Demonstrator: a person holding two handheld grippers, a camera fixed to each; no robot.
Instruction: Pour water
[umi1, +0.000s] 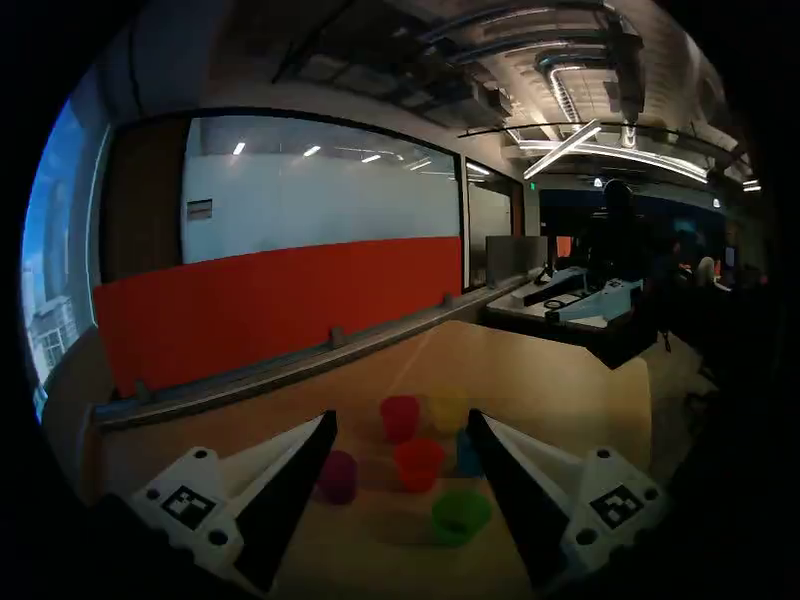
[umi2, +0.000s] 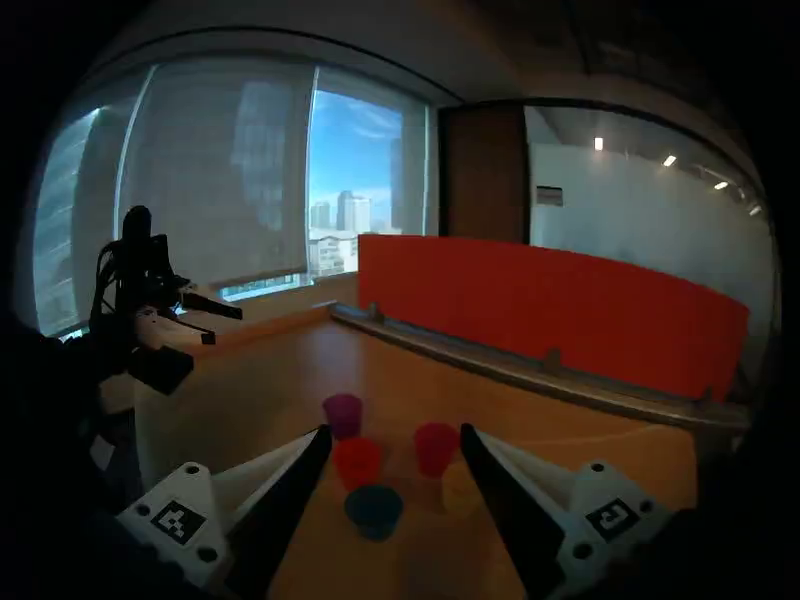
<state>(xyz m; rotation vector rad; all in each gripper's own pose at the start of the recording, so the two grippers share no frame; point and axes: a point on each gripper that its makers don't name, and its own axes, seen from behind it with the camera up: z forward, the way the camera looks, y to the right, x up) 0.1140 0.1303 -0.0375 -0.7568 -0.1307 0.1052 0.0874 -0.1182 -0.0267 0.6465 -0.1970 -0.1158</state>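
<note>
- Plastic cups in six colours stand in a loose cluster on the desk (umi1: 560, 390). In the left gripper view these are a purple cup (umi1: 338, 476), a crimson cup (umi1: 399, 417), a yellow cup (umi1: 447, 408), an orange-red cup (umi1: 419, 463), a blue cup (umi1: 466, 452) and a green cup (umi1: 460, 515).
- The cups are small, tapered and lidless. Whether any holds water cannot be told.
- The cluster is set well in from the desk edges, apart from the edge that carries the red partition (umi1: 280, 300). The green cup is nearest the left gripper (umi1: 400, 418), and the blue cup is nearest the right gripper (umi2: 393, 430).
- The desk top is of pale brown wood, with a grey rail running along the foot of the partition.
- A large window (umi2: 360, 190) with blinds is seen in the right gripper view, with towers and blue sky beyond it. Dark equipment (umi2: 150, 300) stands at the desk's far corner near that window.
- Every cup stands upright with its mouth facing up, so its long axis is vertical.
- Both claws are spread wide with nothing pinched. Each is held short of the cluster, which is framed between its fingers.
</note>
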